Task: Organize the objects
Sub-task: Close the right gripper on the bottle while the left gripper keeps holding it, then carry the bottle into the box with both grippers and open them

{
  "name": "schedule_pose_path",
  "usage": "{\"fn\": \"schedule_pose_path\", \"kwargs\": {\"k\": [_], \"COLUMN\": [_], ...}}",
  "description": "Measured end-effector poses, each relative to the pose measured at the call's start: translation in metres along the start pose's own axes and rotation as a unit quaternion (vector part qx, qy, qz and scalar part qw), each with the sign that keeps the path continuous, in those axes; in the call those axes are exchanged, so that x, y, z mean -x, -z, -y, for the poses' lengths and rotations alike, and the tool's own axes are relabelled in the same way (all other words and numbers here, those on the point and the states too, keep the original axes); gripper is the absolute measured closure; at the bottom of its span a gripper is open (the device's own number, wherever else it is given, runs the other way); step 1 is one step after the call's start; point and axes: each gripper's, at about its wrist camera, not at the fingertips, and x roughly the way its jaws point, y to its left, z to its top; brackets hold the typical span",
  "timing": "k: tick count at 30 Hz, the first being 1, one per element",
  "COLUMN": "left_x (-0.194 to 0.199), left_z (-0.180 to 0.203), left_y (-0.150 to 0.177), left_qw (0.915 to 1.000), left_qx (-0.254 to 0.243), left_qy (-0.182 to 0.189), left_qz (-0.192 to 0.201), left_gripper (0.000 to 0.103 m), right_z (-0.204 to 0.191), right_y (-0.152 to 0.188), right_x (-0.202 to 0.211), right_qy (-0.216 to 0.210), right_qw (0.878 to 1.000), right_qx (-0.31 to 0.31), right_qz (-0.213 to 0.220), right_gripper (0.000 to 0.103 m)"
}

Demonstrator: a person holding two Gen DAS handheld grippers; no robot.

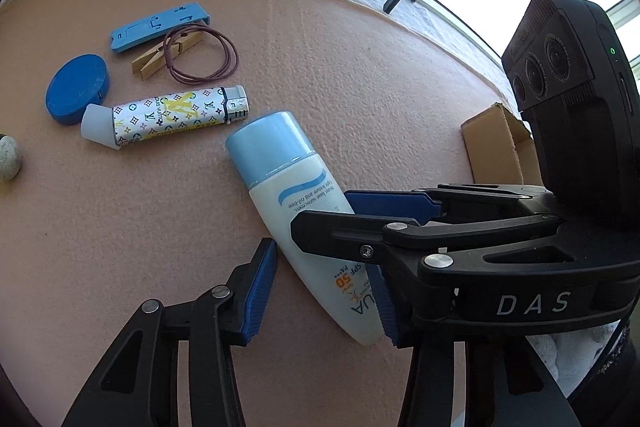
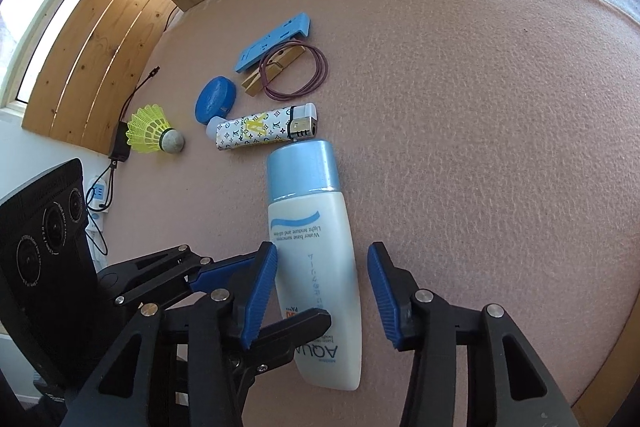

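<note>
A white sunscreen bottle (image 1: 280,179) (image 2: 312,251) with a light blue cap lies flat on the pink mat (image 1: 120,227), cap pointing away. My left gripper (image 1: 326,275) straddles its tail end; its left pad tip is at the bottle's edge and the rest stands clear. My right gripper (image 2: 322,255) straddles the bottle's middle. Its left pad touches the bottle, while a gap shows at its right pad. Each gripper crosses the other's view: the right gripper (image 1: 322,213) comes in from the right, the left gripper (image 2: 296,287) from the left.
Beyond the cap lie a patterned lighter (image 1: 176,115) (image 2: 260,129), a blue round lid (image 1: 76,89), a blue plastic piece (image 1: 156,25), a clothespin (image 1: 166,53) and maroon rubber bands (image 1: 224,67). A yellow shuttlecock (image 2: 150,129) sits left; a cardboard box (image 1: 500,147) sits right.
</note>
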Motion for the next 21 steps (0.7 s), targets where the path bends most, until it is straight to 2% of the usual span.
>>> {"fn": "schedule_pose_path", "kwargs": {"k": [5,10,21], "left_x": [0.003,0.010,0.026], "left_z": [0.007,0.032,0.121], "left_y": [0.003,0.004,0.008], "left_qw": [1.0000,0.9995,0.9934], "left_qx": [-0.004,-0.025,-0.104], "left_qy": [-0.004,-0.008,0.007], "left_qz": [0.006,0.019,0.047], "left_gripper": [0.056,0.057,0.057], "right_z": [-0.001,-0.001,0.020], "right_y": [0.005,0.017,0.058], "right_x": [0.004,0.023,0.102], "right_qy": [0.001,0.004,0.017], "right_qw": [1.000,1.000,0.992], "right_qx": [-0.007,-0.012,-0.053], "right_qz": [0.007,0.029,0.115], "right_gripper": [0.064,0.064,0.064]}}
